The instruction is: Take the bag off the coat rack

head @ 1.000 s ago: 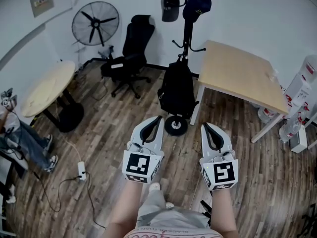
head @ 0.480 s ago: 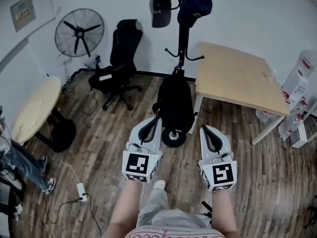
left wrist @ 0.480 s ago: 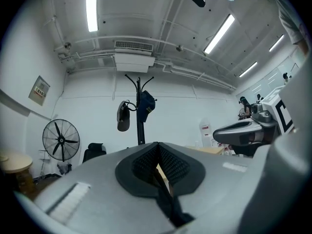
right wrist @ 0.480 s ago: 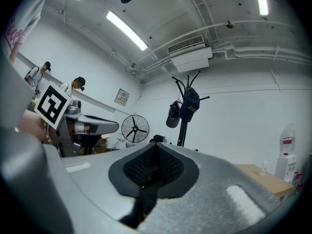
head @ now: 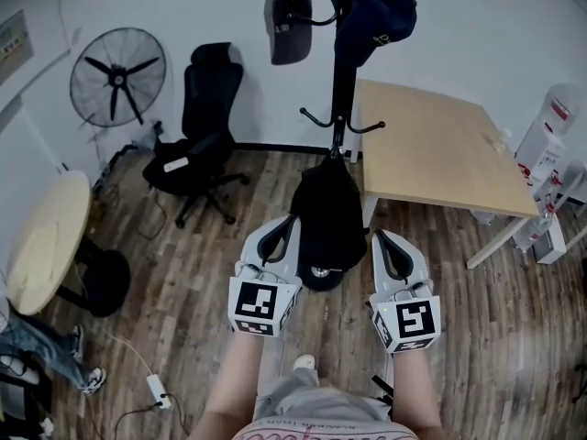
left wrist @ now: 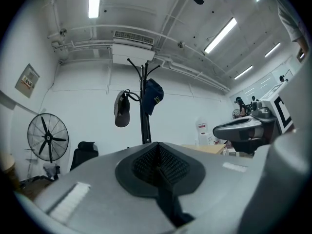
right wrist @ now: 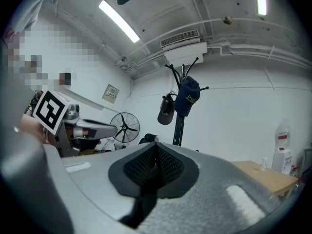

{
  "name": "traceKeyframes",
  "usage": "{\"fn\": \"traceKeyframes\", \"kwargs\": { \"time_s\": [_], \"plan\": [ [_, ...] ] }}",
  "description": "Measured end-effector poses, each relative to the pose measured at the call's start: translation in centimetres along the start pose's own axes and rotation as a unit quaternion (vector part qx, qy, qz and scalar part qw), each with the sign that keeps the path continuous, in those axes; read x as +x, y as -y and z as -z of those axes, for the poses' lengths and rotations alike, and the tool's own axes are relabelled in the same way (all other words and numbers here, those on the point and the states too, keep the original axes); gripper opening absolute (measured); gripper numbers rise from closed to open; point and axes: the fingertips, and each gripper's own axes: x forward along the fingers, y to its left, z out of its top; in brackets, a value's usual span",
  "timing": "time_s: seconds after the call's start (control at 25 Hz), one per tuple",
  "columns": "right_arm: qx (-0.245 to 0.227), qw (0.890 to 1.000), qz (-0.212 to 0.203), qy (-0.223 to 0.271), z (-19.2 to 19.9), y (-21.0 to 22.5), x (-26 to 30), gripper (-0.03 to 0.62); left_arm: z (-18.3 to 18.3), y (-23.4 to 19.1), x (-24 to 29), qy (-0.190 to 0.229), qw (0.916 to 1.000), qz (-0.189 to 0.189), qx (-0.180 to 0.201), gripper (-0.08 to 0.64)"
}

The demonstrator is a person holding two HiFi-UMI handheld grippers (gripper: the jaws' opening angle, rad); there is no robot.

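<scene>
A black bag [head: 327, 211] hangs from a low hook of the black coat rack [head: 344, 62], and its bottom hides most of the rack's round base. A grey cap [head: 287, 16] and a navy cap [head: 376, 12] hang at the top. My left gripper [head: 292, 220] is shut and empty, its tip beside the bag's left edge. My right gripper [head: 378, 236] is shut and empty just right of the bag. Both gripper views show the rack [left wrist: 144, 116] [right wrist: 179, 126] and the caps ahead. My own jaws hide the bag there.
A light wooden table [head: 440, 145] stands right of the rack. A black office chair [head: 197, 136] and a floor fan [head: 116, 73] are at the back left, and a round table [head: 41, 246] at the left. Water bottles [head: 550, 126] stand at the right. A power strip [head: 158, 392] lies on the floor.
Both grippers have come forward toward the coat rack, staying shut. The bag now sits between their tips, where before it was well ahead of them.
</scene>
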Motion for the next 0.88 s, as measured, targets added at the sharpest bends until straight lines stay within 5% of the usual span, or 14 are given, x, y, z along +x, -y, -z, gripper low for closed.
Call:
{"fn": "traceKeyframes", "kwargs": {
  "time_s": [0.16, 0.4, 0.52, 0.88],
  "plan": [
    [0.045, 0.999, -0.005, 0.004, 0.5, 0.6, 2.6, 0.108, 1.5, -1.9, 2.6, -0.012, 0.9996, 0.02, -0.016, 0.019],
    [0.059, 0.998, 0.003, 0.007, 0.7, 0.9, 6.0, 0.364, 2.8, -3.3, 5.8, -0.018, 0.9952, 0.085, -0.045, 0.338],
    [0.05, 0.999, 0.005, -0.006, 1.4, 0.9, 7.3, 0.371, 3.7, -3.9, 7.0, -0.024, 0.994, 0.098, -0.042, 0.416],
    [0.042, 0.998, 0.009, -0.056, 6.0, 1.6, 9.6, 0.362, 7.7, -5.8, 9.2, -0.046, 0.9946, 0.092, -0.01, 0.353]
  ]
}}
